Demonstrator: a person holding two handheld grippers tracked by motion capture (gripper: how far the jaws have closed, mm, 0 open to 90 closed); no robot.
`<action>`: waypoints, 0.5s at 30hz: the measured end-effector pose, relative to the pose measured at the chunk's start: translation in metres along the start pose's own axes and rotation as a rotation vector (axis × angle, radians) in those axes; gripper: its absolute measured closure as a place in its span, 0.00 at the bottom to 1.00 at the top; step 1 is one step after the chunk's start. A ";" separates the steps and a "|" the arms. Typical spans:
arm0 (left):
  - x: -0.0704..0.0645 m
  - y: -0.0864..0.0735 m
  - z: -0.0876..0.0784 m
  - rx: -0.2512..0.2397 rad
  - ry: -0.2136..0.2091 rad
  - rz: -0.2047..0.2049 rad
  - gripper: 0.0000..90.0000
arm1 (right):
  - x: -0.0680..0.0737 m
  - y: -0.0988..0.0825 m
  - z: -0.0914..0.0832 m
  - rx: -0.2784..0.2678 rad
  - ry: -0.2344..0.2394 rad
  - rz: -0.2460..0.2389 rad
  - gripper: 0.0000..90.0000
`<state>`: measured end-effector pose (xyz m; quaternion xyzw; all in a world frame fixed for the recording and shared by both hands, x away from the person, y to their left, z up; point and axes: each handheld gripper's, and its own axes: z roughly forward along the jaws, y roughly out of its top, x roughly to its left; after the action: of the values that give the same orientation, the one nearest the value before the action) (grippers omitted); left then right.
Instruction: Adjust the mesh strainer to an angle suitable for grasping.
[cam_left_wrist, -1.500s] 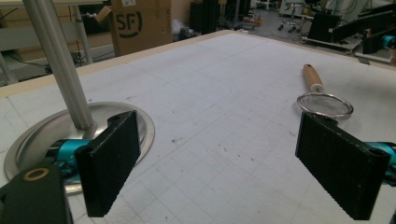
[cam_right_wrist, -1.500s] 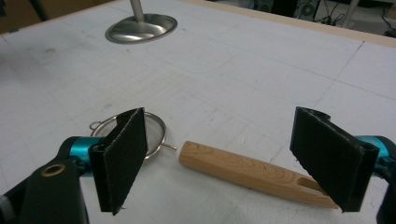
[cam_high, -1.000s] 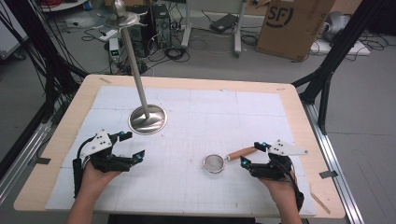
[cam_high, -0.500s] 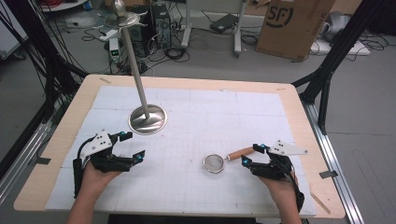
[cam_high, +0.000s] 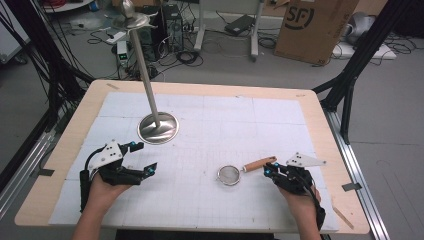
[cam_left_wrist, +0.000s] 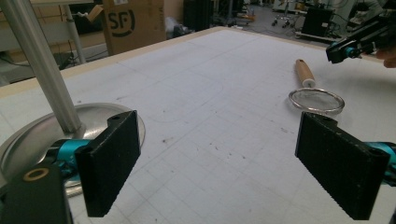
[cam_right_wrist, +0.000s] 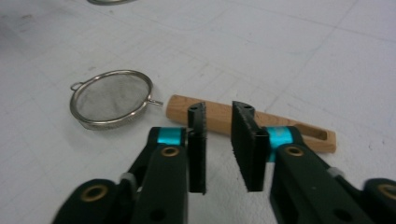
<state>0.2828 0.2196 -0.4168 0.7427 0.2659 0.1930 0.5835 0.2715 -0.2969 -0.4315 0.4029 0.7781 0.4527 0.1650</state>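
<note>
1. The table (cam_high: 320, 130), under its white gridded sheet, lies whole in the high view. Each gripper view gives me just a stretch of that sheet.
2. A cardboard box (cam_high: 312, 27) stands on the floor beyond the table. It reads "SF" in the high view and again in the left gripper view; its lower half is hidden behind the table edge in the latter.
3. The metal stand (cam_high: 158, 127) rests left of centre. The high view shows its pole up to a cut-off top fitting; the left gripper view shows me the round base and the pole's foot, partly behind my jaw.
4. My left gripper (cam_high: 145, 162) rests on the sheet with jaws spread wide and nothing between them.
5. My right gripper (cam_high: 268, 172) has just been closing. In the right gripper view its jaws stand narrowly apart just short of the strainer's handle; a slim gap shows between the pads, and whether the tips touch the wood I cannot tell. Nothing is gripped.
6. The strainer (cam_high: 231, 175) lies right of centre, mesh bowl toward the stand, wooden handle toward my right gripper. The right gripper view alone reveals the small loop on its rim and the slot in the handle's end.
</note>
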 end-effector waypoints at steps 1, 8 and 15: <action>0.000 0.000 0.000 0.000 0.000 0.000 0.16 | 0.000 -0.001 0.001 0.007 -0.007 0.010 0.94; 0.000 -0.001 0.001 0.016 0.009 0.006 0.17 | -0.005 -0.007 0.007 0.058 -0.068 0.016 0.99; 0.000 0.000 -0.001 0.004 0.008 -0.004 0.17 | -0.009 -0.004 0.013 0.087 -0.107 0.016 0.99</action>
<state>0.2821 0.2205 -0.4170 0.7424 0.2703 0.1943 0.5814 0.2835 -0.2970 -0.4427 0.4395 0.7839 0.3976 0.1851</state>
